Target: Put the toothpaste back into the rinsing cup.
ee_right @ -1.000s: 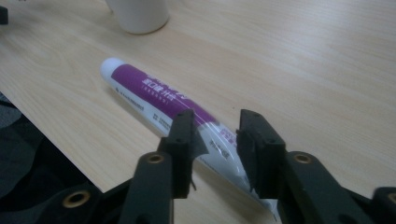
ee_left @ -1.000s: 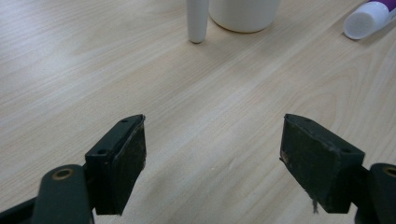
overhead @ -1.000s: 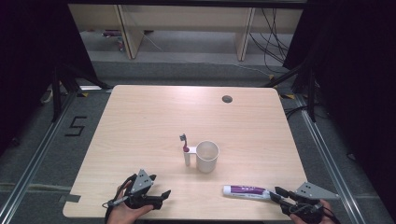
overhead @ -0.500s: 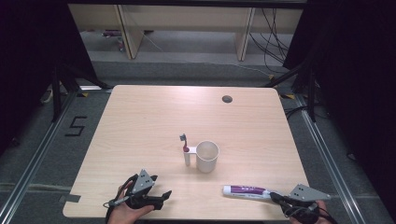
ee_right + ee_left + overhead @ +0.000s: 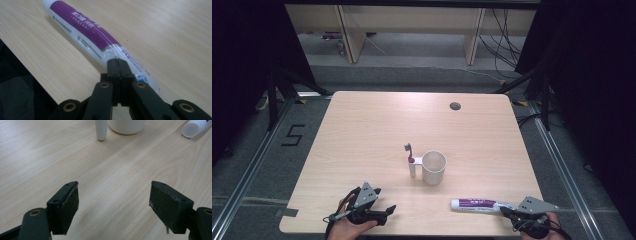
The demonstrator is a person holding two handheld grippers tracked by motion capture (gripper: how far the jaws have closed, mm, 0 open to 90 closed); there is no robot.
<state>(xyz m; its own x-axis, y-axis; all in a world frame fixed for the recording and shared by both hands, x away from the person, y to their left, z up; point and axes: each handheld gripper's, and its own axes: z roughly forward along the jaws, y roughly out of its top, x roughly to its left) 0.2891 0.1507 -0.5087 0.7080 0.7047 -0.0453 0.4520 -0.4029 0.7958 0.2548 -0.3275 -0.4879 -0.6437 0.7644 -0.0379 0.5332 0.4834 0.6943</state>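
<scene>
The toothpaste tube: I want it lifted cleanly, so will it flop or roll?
The toothpaste tube looks soft, so it may sag from its flat tail. Lying flat on the table, its round body might roll if nudged. Its glossy skin may slip.

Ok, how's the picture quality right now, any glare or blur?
High view: bright glare on the table's far half, surroundings dark. Left gripper view: sharp wood grain, cup slightly soft. Right gripper view: toothpaste tube sharp, small highlight near the shut right gripper.
</scene>
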